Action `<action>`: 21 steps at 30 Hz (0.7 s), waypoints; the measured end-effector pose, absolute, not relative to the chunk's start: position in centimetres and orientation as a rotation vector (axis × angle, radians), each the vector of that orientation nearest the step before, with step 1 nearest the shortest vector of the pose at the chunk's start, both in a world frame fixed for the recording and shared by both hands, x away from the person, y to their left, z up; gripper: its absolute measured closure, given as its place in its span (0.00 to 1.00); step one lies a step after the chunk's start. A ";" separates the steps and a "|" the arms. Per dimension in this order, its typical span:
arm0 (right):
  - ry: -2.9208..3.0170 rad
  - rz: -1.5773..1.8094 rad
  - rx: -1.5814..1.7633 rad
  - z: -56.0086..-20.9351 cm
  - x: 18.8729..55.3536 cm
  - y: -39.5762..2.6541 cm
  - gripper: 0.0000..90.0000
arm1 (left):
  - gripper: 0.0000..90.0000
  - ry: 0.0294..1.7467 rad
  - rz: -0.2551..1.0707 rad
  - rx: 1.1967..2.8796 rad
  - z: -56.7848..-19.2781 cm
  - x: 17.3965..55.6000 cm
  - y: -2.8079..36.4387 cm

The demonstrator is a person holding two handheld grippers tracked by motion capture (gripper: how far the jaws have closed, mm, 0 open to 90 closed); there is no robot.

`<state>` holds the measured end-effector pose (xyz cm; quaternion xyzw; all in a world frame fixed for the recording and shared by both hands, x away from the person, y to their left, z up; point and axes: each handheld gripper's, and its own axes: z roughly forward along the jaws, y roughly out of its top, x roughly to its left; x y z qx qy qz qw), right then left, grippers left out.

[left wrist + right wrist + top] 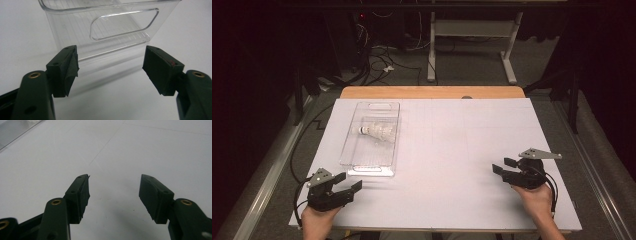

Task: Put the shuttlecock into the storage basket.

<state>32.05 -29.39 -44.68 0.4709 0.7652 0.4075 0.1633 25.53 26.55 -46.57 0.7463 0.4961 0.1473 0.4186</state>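
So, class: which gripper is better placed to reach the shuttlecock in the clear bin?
Probably the left gripper: open, just before the clear bin holding the shuttlecock. The right gripper sits across the table.

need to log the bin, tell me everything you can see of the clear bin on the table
The clear bin looks like see-through plastic: long, rectangular, open-topped, with a cut-out handle slot at each short end. It stands upright on the white table, left of centre, lengthwise away from the person. A white shuttlecock lies inside. No tongs touch it.
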 end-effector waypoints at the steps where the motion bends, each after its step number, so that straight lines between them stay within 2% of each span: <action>1: 2.177 1.166 1.345 -44.7 32.0 -29.4 0.46 | 0.33 1.244 0.370 1.872 -46.6 25.5 26.6; 21: 2.097 1.200 1.362 -45.3 29.9 -31.1 0.42 | 0.33 1.241 0.370 1.865 -46.5 25.3 26.5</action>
